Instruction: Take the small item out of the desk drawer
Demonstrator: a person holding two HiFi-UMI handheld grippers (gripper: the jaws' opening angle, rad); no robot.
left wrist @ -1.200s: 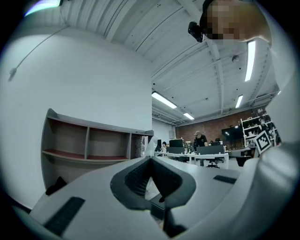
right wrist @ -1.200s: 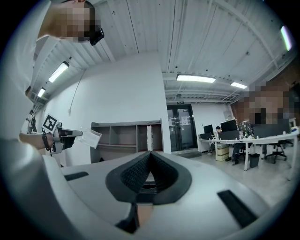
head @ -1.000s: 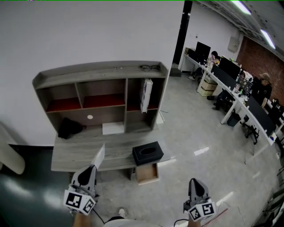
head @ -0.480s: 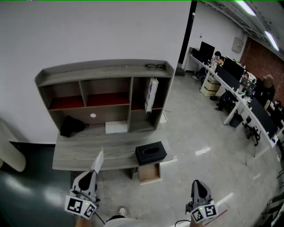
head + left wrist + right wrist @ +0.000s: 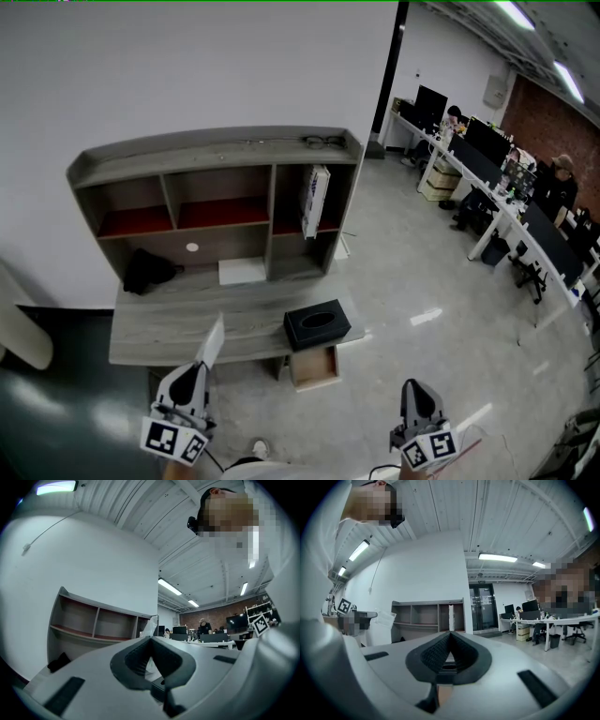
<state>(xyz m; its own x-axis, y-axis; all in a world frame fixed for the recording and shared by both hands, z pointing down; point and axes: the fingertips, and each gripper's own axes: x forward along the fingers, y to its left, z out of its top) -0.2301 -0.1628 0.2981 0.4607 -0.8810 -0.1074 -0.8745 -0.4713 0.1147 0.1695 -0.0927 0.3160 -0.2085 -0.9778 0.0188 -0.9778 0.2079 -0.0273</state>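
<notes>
The grey desk (image 5: 155, 336) has one small wooden drawer (image 5: 312, 367) pulled open below its right end; I cannot see anything in the drawer. My left gripper (image 5: 195, 368) hangs in front of the desk's front edge, shut on a small white plastic packet (image 5: 212, 337) that sticks up past its tips. The same packet (image 5: 149, 625) shows beyond the closed jaws in the left gripper view. My right gripper (image 5: 411, 385) is over the floor, right of the drawer, shut with nothing in it; its jaws meet at the tip (image 5: 450, 633).
A black tissue box (image 5: 317, 324) sits on the desk's right end above the drawer. A shelf hutch (image 5: 216, 159) stands on the desk, with a black item (image 5: 148, 270) and a white sheet (image 5: 242, 271) below. Office desks with seated people (image 5: 487, 187) lie to the right.
The head view has wobbled slightly sideways and back. Both grippers keep their places and the left one still holds the packet.
</notes>
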